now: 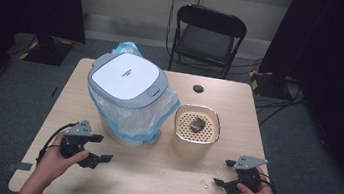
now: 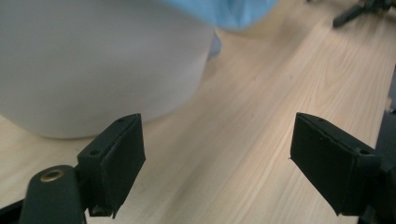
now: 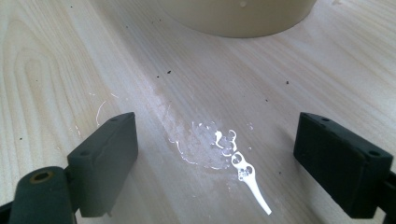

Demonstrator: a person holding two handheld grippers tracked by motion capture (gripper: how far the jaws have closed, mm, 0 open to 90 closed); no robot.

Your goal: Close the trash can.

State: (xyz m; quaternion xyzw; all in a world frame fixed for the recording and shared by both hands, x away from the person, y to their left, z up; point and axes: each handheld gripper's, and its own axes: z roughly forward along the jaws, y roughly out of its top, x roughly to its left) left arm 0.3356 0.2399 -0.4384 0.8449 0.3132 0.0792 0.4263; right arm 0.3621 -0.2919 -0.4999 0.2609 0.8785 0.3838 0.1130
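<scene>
My two grippers, left [image 1: 97,149] and right [image 1: 225,173], rest low at the table's [image 1: 159,176] near edge, jaws spread, holding nothing. No step looks begun; likely the lidded bin [image 1: 127,96] or strainer basket [image 1: 196,128] beyond needs reaching first.

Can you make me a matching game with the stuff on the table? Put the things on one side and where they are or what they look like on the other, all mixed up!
Things:
1. bin
2. strainer bowl
3. chair
4. wet spill

Clues:
A. black, standing behind the table
B. shiny, on the wood in front of the right claw
C. closed white lid, blue-edged bag around it
D. cream with little holes, a dark lump inside

Pairs: 1-C, 2-D, 3-A, 4-B
</scene>
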